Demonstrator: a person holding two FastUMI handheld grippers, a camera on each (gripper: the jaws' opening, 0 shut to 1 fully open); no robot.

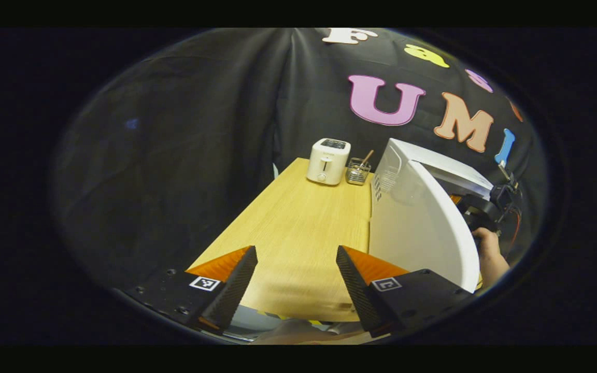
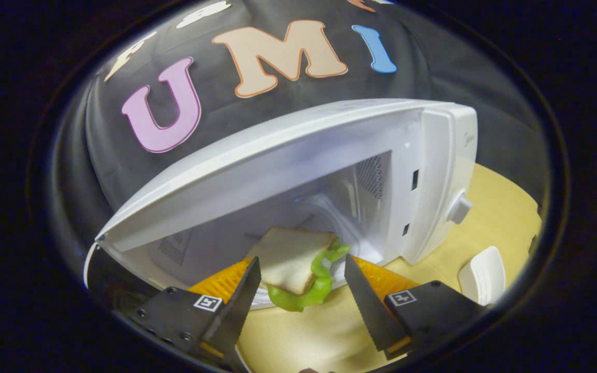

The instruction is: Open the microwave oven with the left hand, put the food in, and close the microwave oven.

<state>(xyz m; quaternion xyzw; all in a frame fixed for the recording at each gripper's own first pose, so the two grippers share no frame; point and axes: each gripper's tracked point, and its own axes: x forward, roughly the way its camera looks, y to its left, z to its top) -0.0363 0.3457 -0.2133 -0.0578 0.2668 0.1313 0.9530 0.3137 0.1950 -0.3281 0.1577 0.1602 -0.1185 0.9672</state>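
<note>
The white microwave (image 2: 288, 150) stands with its cavity open in the right gripper view. A sandwich (image 2: 290, 256) of white bread and green lettuce lies on the white turntable plate (image 2: 353, 246) at the cavity's mouth. My right gripper (image 2: 301, 258) is open, its fingers either side of the sandwich and not pressing on it. In the left gripper view the microwave door (image 1: 423, 228) is swung out to the right of my left gripper (image 1: 296, 248), which is open and holds nothing above the wooden table (image 1: 303, 223). Behind the door a hand (image 1: 489, 254) holds the right gripper's black body.
A white toaster (image 1: 328, 161) and a wire basket (image 1: 357, 171) with a utensil stand at the table's far end. A small white object (image 2: 482, 274) lies on the table right of the microwave, below its control knob (image 2: 459, 208).
</note>
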